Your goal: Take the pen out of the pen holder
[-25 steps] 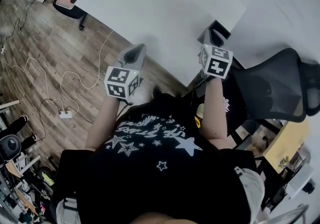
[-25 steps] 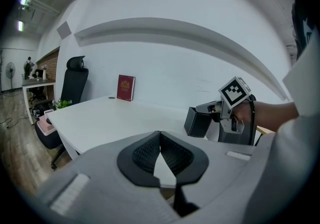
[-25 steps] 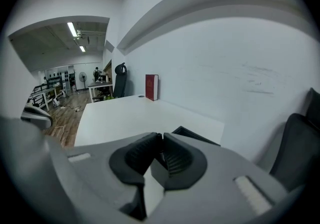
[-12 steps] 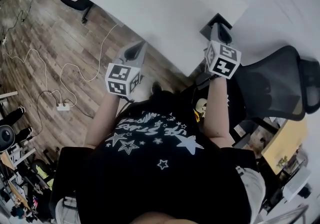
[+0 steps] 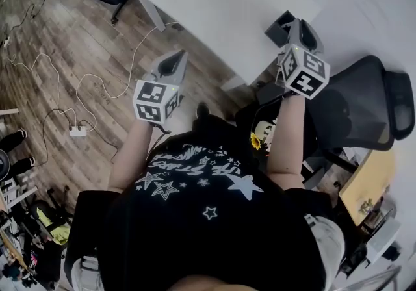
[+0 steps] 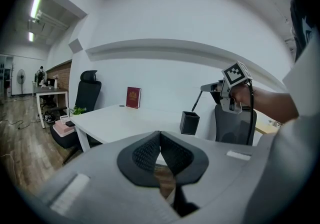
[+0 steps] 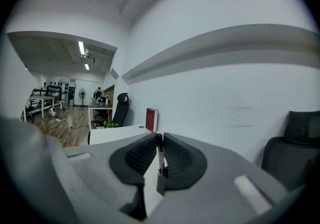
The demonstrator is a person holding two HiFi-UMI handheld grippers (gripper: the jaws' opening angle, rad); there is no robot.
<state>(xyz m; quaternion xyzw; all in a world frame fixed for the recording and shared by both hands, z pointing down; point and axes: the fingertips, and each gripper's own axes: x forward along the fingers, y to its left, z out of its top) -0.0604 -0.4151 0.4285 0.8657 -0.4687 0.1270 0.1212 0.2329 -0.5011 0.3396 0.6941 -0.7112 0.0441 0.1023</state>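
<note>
The right gripper (image 7: 160,138) is closed narrowly on the pen (image 6: 197,101), pinching its upper end between the two dark pads. In the left gripper view the pen hangs slanted from those pads, its lower end down and to the left, right at the rim of the holder (image 6: 189,123). Whether the tip is clear of the opening or just inside it cannot be told. The holder is a black square box that stands upright near the edge of the white table (image 5: 214,10), on the person's right side. In the head view the right gripper is held above it, with its marker cube toward the person. The left gripper (image 6: 160,135) has its pads pressed together with nothing between them. It is held in the air off the table's near edge, over the wood floor (image 5: 58,56), well apart from the holder and pointing roughly toward the table. A red book (image 6: 133,97) stands upright at the far side of the table against the wall. A black mesh chair (image 5: 351,114) is just beside the person's right arm.
</note>
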